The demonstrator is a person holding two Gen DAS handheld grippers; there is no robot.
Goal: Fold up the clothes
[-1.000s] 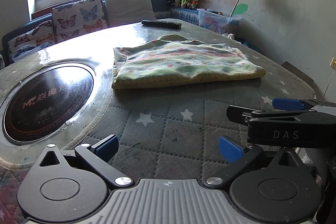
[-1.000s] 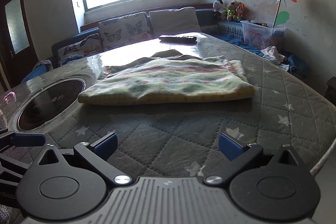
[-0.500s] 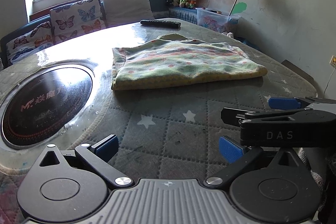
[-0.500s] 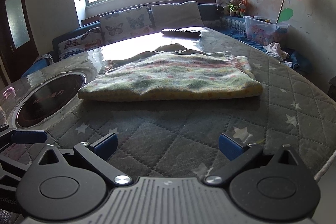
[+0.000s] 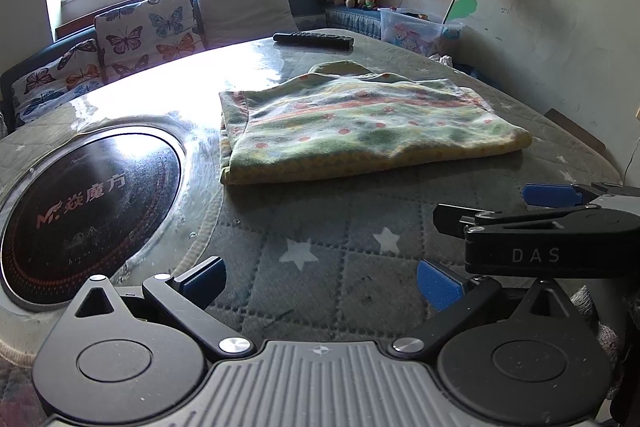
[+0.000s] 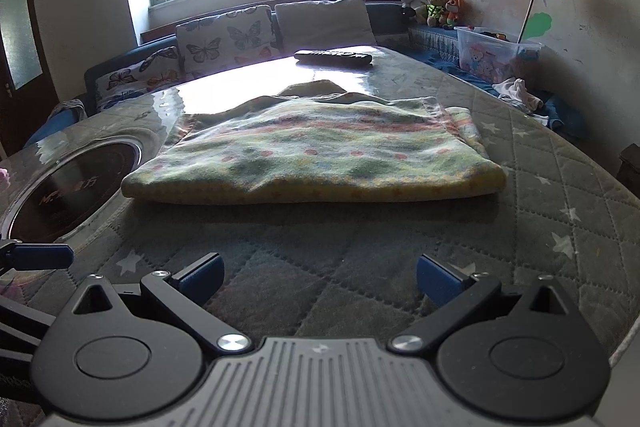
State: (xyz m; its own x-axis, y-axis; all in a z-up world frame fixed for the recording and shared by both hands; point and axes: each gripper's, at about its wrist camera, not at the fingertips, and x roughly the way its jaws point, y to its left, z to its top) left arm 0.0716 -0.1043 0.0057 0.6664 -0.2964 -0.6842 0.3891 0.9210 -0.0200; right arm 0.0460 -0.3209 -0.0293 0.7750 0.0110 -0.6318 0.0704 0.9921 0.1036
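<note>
Table [image 5: 360,247] is cut off at the near edge by both gripper bodies; its far half is washed out by window glare, so the surface there is hard to read. Quilted star-pattern cover is seen directly under and ahead of both grippers. Round dark inset plate [image 5: 88,203] lies ahead-left of the left gripper [image 5: 320,279]; its lower rim is hidden behind that gripper's body, and only a sliver of it is seen from the right wrist.

Folded garment [image 6: 316,159], green-yellow fleece with red dots, lies flat well ahead of the right gripper [image 6: 320,275], centred between its fingers; from the left wrist it sits ahead and to the right. Its far edge, with a collar-like hump, is partly lost in glare. Layers underneath cannot be counted.

Right gripper body is seen side-on at the right of the left wrist view, cut off by the frame edge. Remote control [image 5: 314,39] lies beyond the garment, well apart from it.

Both sets of jaws are spread wide, nothing held, same as a second ago. Garment is seen slightly larger than in the earlier frames; both grippers have been brought closer.

Bare cover is left between fingertips and the garment's near fold, and to the right of the garment up to the table edge.
</note>
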